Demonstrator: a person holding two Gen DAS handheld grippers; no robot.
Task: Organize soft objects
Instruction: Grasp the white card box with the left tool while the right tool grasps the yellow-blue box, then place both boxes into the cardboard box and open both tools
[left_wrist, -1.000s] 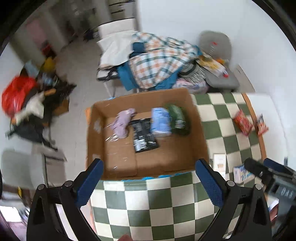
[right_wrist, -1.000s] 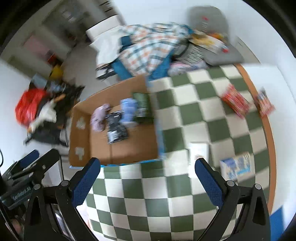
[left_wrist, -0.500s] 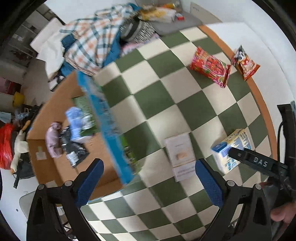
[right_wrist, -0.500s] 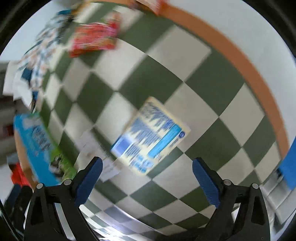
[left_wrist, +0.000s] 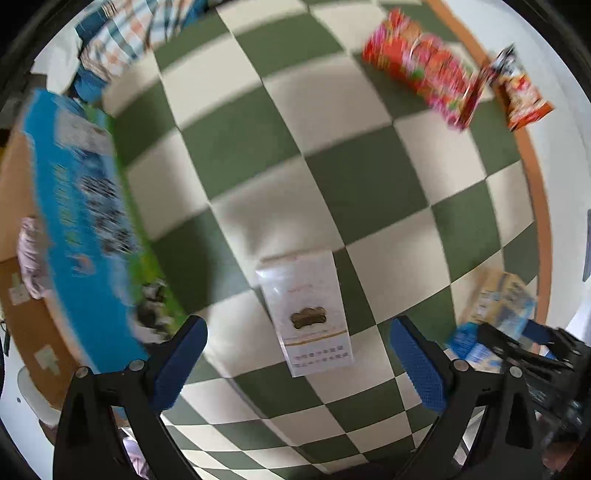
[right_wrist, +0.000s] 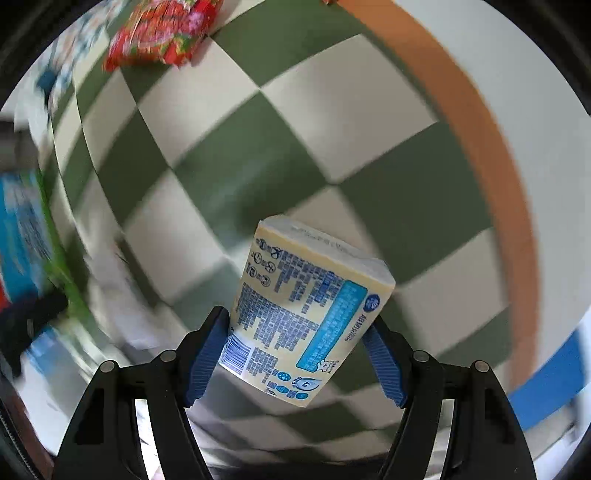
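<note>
My right gripper (right_wrist: 295, 358) is shut on a yellow and blue tissue pack (right_wrist: 306, 314), its blue pads pressed on both sides. The same pack shows in the left wrist view (left_wrist: 498, 306) with the right gripper's black fingers (left_wrist: 524, 350) on it. My left gripper (left_wrist: 297, 363) is open and empty, hovering just above a flat white tissue packet (left_wrist: 306, 306) that lies on the green and white checked cloth (left_wrist: 258, 129). A red patterned snack bag (left_wrist: 421, 77) and a smaller orange snack bag (left_wrist: 521, 92) lie at the far right.
A cardboard box (left_wrist: 22, 295) with a blue printed flap (left_wrist: 77, 229) stands at the left, with a pale purple soft item (left_wrist: 31, 258) inside. A pile of checked clothes (left_wrist: 129, 33) lies beyond the table. The table's orange rim (right_wrist: 476, 122) runs along the right.
The right gripper came down and closed on the yellow and blue tissue pack. The left gripper swung from the box to just over the white packet.
</note>
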